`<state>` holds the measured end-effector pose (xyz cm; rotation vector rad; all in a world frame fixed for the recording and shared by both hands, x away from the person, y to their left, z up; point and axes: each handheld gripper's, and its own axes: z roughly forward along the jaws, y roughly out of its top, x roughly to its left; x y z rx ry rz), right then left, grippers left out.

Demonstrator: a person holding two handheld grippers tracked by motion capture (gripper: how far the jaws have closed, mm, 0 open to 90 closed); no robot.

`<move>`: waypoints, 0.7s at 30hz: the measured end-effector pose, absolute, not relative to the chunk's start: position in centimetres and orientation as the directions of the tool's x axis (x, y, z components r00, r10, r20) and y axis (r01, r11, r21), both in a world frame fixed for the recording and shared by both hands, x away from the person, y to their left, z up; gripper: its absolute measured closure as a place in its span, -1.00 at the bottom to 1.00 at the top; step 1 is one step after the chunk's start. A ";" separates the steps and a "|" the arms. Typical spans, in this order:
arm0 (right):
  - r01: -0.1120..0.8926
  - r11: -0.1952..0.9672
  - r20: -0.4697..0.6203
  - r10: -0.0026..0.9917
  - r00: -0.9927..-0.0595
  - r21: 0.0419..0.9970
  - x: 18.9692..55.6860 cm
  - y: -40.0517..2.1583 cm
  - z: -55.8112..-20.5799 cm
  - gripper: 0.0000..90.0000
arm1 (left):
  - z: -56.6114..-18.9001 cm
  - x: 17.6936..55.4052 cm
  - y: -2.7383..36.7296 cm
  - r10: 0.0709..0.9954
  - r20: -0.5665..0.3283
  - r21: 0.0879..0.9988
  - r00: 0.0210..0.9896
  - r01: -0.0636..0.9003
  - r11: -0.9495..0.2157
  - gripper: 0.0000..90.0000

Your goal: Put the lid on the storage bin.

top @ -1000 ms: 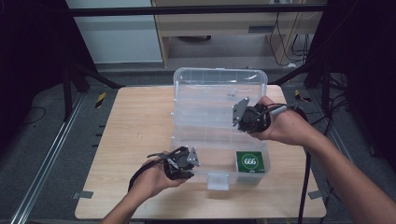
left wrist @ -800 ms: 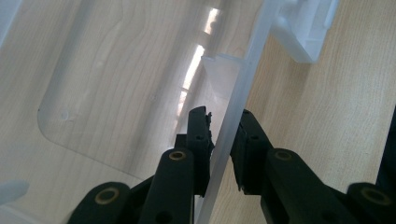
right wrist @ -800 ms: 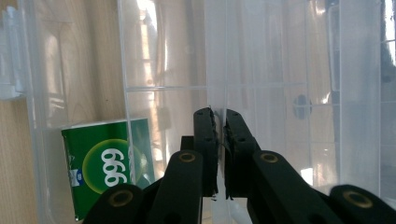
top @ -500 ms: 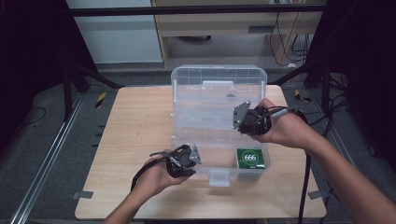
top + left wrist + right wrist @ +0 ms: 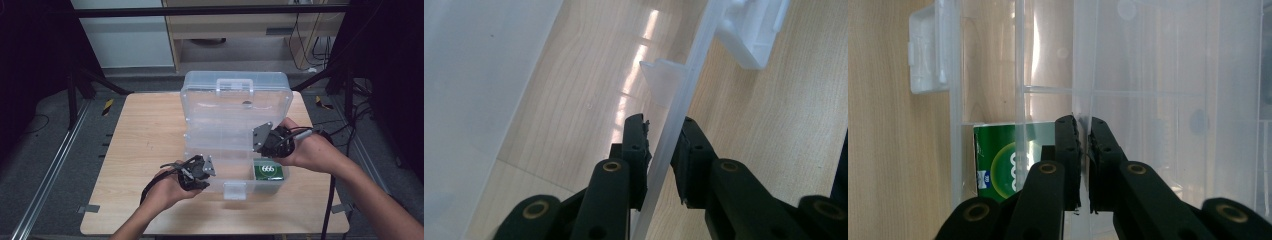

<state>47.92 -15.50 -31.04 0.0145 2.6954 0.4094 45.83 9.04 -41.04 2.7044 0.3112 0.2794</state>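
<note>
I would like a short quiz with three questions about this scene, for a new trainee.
1. True or false: the lid of the clear box is fully closed.
2. Which part does the left claw grip? A) the box's front wall B) the green pack C) the latch
3. What lies in the box's front right compartment?

Key:
1. False. The lid stands partly open, and the right claw is shut on its edge.
2. A. The front wall sits between its jaws; the latch is farther along.
3. A green pack.
</note>
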 end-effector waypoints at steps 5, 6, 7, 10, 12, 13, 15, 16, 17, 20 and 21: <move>-0.048 0.957 -0.393 0.072 -0.917 0.287 48.1 -15.6 -31.0 0.88 | -41.2 45.2 9.1 0.332 0.106 0.418 0.937 0.261 -0.870 0.70; -0.051 0.955 -0.394 0.071 -0.916 0.291 48.1 -15.6 -31.0 0.88 | -41.2 45.2 9.1 0.334 0.105 0.419 0.936 0.263 -0.869 0.70; -0.053 0.955 -0.394 0.070 -0.917 0.291 48.2 -15.6 -31.0 0.87 | -41.2 45.1 9.1 0.337 0.105 0.420 0.936 0.265 -0.868 0.70; -0.051 0.955 -0.392 0.071 -0.917 0.292 48.2 -15.7 -31.0 0.87 | -41.2 45.1 9.0 0.346 0.103 0.422 0.932 0.274 -0.864 0.70; -0.052 0.956 -0.394 0.069 -0.916 0.289 48.2 -15.7 -30.9 0.87 | -41.2 45.0 9.1 0.349 0.102 0.428 0.932 0.275 -0.861 0.69; -0.051 0.955 -0.393 0.071 -0.917 0.291 48.2 -15.8 -30.9 0.86 | -41.2 45.0 9.1 0.350 0.100 0.431 0.931 0.277 -0.859 0.69; -0.052 0.955 -0.395 0.071 -0.916 0.291 48.3 -15.9 -30.9 0.86 | -41.2 45.2 9.1 0.336 0.105 0.434 0.936 0.261 -0.862 0.69; -0.052 0.954 -0.395 0.072 -0.916 0.294 48.4 -15.9 -30.9 0.86 | -41.2 45.0 9.0 0.351 0.099 0.437 0.931 0.276 -0.856 0.69; -0.052 0.955 -0.397 0.072 -0.915 0.293 48.4 -15.9 -30.9 0.86 | -41.2 45.0 9.0 0.354 0.098 0.438 0.930 0.279 -0.855 0.69; -0.052 0.954 -0.389 0.069 -0.919 0.294 48.3 -15.9 -31.0 0.87 | -41.3 45.0 9.0 0.357 0.100 0.439 0.929 0.281 -0.854 0.69; -0.049 0.955 -0.386 0.070 -0.920 0.292 48.3 -15.8 -31.0 0.87 | -41.3 45.0 9.0 0.357 0.100 0.439 0.929 0.281 -0.854 0.69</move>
